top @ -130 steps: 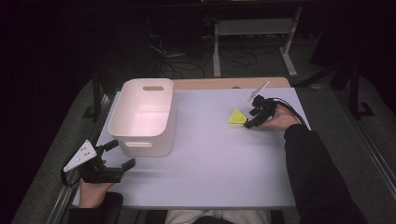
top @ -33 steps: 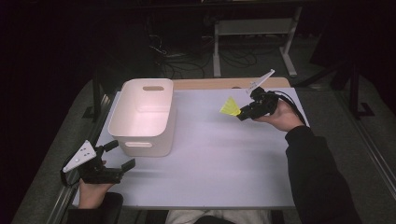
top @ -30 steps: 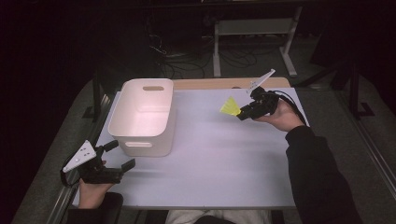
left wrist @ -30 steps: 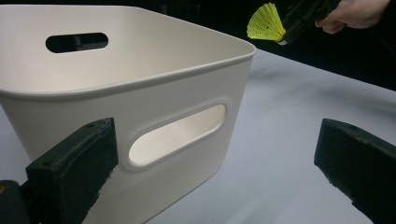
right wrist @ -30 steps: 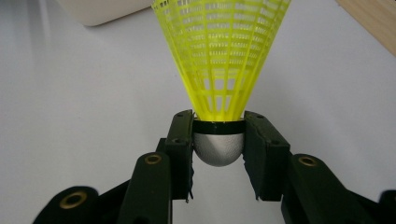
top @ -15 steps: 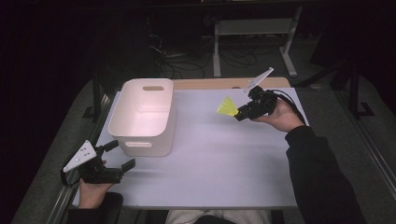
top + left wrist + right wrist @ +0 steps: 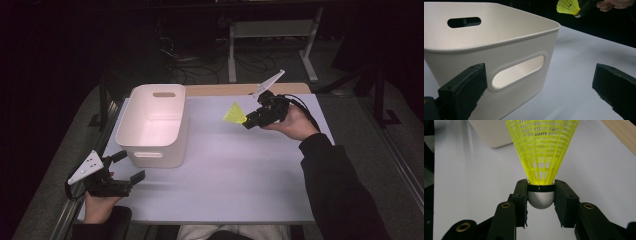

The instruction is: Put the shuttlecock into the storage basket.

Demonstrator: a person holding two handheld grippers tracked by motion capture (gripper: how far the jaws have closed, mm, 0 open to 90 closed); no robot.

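**Shuttlecock lifted, travelling toward the bin**

Left side: our left gripper point(image 7: 125, 180) rests at the near-left corner of the counter point(image 7: 240, 190), unchanged over the last seconds, jaws wide apart and empty. Its own view looks past both jaws at the near wall of the white bin point(image 7: 499, 57), handle slot facing us; the gripper sits just beside the bin, not touching it.

Centre: the bin point(image 7: 152, 125) stands upright and looks empty.

Right side: the change is here. A few seconds ago the yellow shuttlecock point(image 7: 234, 114) sat low by the counter's far right; now we carry it clear of the surface and shifted leftward toward the bin. The right gripper point(image 7: 250, 121) has its jaws closed on the silver cork base point(image 7: 541, 199), skirt pointing away from the hand.

We judge pickup complete and transport underway; release over the bin remains.

Pose: right forearm extended across the counter, hand raised, gripper pointing left toward the bin.
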